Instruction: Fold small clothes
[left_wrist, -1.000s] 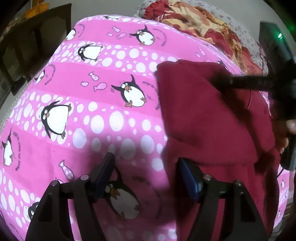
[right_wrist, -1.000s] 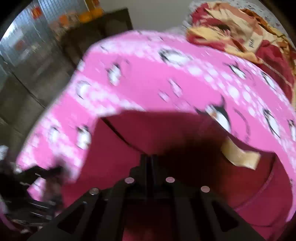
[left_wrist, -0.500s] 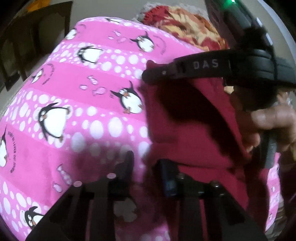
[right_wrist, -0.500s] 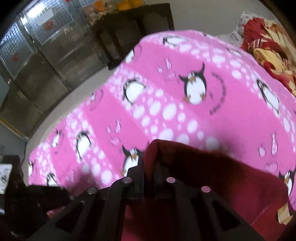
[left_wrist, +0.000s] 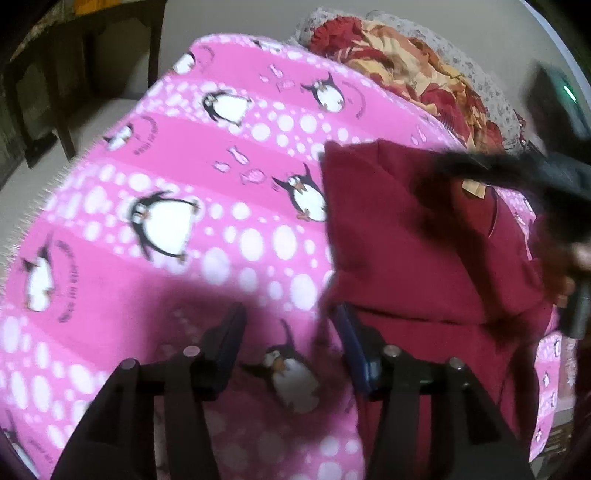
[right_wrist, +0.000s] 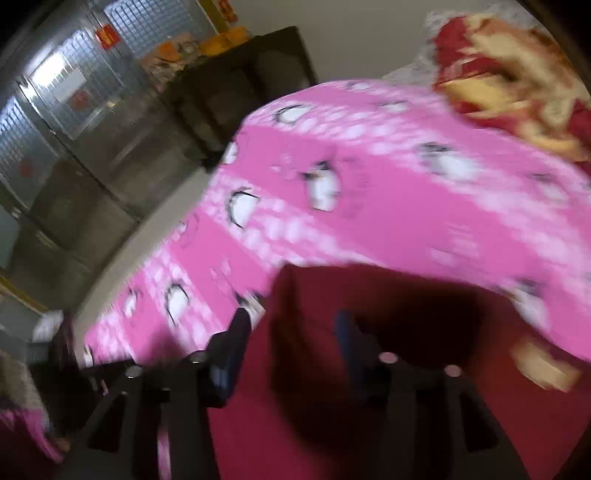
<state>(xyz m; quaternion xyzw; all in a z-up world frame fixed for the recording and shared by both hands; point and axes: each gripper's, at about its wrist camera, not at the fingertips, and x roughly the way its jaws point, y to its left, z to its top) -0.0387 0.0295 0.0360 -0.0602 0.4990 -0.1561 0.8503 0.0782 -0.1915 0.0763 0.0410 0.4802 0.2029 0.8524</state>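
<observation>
A maroon garment (left_wrist: 413, 251) lies partly folded on the pink penguin blanket (left_wrist: 177, 155); a tan label (left_wrist: 472, 188) shows near its neck. My left gripper (left_wrist: 290, 328) hovers at the garment's left edge with its jaws opening. Only blanket lies between them, and the cloth edge is beside the right finger (left_wrist: 349, 332). In the right wrist view my right gripper (right_wrist: 291, 328) hangs over the maroon garment (right_wrist: 332, 424), jaws opening. A folded corner lies below the gap and the pads do not press on it. The right gripper (left_wrist: 498, 170) shows as a dark blur in the left view.
A red and yellow floral quilt (left_wrist: 406, 74) is bunched at the far end of the bed. Dark wooden furniture (left_wrist: 55, 92) stands to the left beyond the bed's edge. A metal grille door (right_wrist: 74, 110) and pale floor (right_wrist: 147, 243) show in the right view.
Both grippers' jaws closed on the maroon cloth and have since opened again. The right gripper carried a corner leftward over the garment, let it go and drew back to the right.
</observation>
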